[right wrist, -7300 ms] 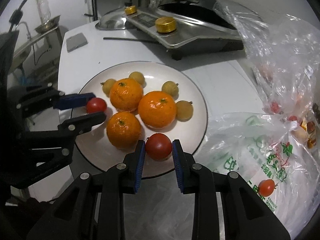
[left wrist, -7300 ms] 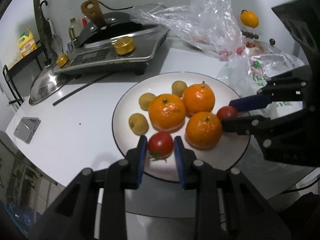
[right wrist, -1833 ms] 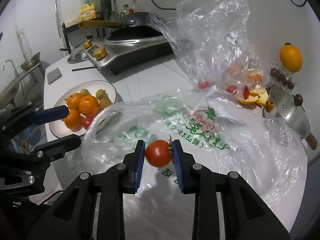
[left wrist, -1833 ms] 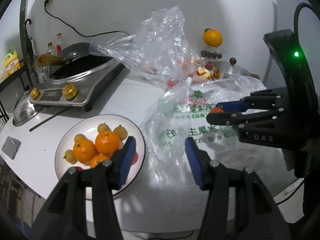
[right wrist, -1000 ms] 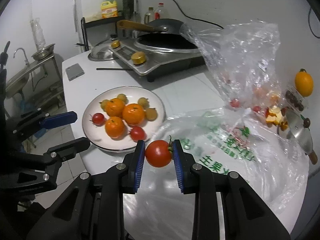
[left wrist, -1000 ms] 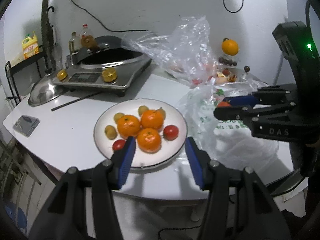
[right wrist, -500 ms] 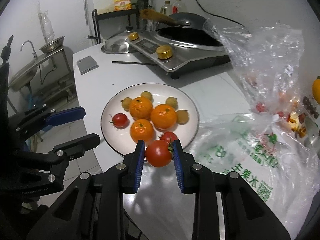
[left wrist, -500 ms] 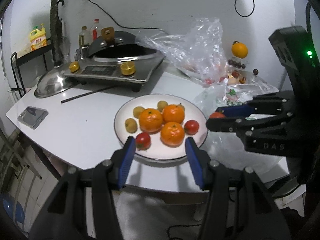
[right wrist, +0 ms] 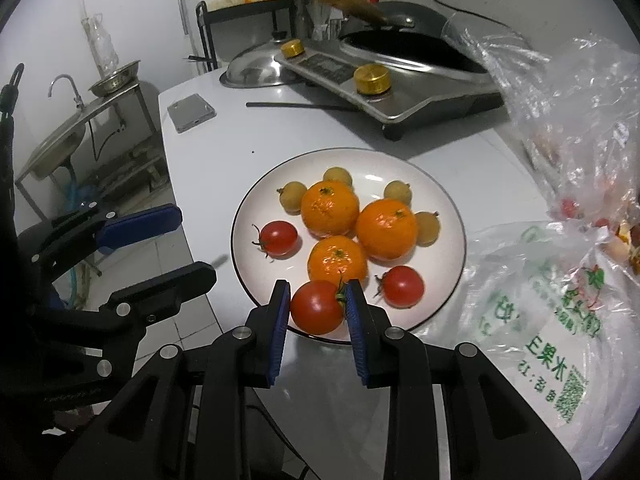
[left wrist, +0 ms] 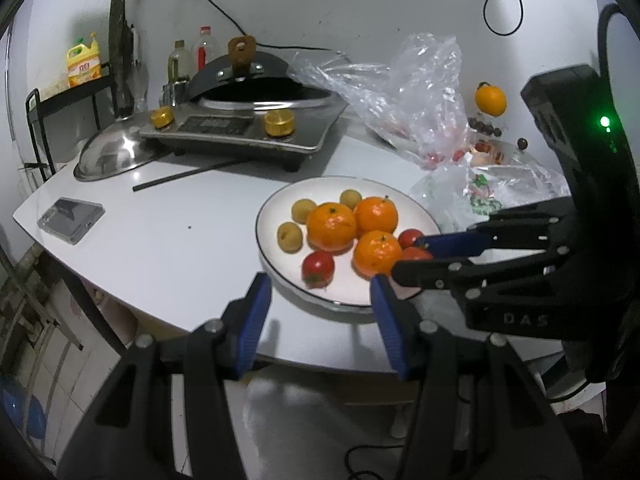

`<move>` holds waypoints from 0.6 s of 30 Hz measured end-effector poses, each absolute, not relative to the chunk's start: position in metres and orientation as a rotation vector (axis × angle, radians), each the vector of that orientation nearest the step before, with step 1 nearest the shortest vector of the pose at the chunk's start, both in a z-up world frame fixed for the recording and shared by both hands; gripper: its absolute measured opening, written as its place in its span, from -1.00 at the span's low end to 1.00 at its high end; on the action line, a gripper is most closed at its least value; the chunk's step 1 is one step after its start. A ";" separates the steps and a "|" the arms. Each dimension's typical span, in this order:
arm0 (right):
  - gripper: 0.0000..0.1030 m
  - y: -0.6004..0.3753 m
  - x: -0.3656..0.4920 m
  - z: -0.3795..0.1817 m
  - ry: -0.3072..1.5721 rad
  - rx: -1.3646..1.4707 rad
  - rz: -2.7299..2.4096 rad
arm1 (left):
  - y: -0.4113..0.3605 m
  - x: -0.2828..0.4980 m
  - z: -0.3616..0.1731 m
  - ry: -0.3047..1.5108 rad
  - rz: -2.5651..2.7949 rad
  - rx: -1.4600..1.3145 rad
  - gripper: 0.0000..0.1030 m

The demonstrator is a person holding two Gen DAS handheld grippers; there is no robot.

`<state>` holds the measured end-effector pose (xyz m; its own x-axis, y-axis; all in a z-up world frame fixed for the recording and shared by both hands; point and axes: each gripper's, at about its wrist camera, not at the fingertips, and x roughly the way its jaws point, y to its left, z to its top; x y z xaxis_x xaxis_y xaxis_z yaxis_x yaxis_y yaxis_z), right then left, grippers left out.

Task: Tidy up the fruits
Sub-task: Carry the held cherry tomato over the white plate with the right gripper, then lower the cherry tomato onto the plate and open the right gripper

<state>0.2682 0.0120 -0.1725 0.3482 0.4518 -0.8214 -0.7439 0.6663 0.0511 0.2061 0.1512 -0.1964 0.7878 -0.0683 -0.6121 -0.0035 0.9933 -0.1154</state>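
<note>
A white plate [right wrist: 440,200] holds three oranges [right wrist: 330,208], several small yellow-brown fruits and two red tomatoes [right wrist: 403,286]. My right gripper [right wrist: 316,300] is shut on a third red tomato [right wrist: 317,306], held just over the plate's near rim. In the left wrist view the right gripper [left wrist: 408,256] reaches in from the right, beside the front orange [left wrist: 376,254]. My left gripper [left wrist: 319,284] stands open with nothing between its fingers, in front of the plate [left wrist: 280,216] at the table's edge. It also shows in the right wrist view, where the left gripper [right wrist: 160,240] is left of the plate.
A printed plastic bag [right wrist: 560,300] lies right of the plate, and a clear bag [left wrist: 408,92] stands behind it. A cooker with a wok [left wrist: 248,128], a steel lid [left wrist: 112,152], a black stick [left wrist: 188,176] and a phone [left wrist: 72,218] are on the table's far and left parts.
The right gripper has carried the tomato from over the printed bag down to the plate's near rim. The left gripper has drawn closer to the plate, still open.
</note>
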 end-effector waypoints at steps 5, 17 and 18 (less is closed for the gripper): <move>-0.41 0.016 0.271 -0.179 0.952 -0.351 0.789 | 0.157 0.208 -0.200 0.669 -0.036 -0.120 0.03; -0.41 0.016 0.276 -0.189 0.989 -0.332 0.777 | 0.159 0.211 -0.205 0.684 -0.042 -0.122 0.03; -0.41 0.015 0.276 -0.190 0.989 -0.326 0.774 | 0.158 0.211 -0.205 0.684 -0.042 -0.121 0.03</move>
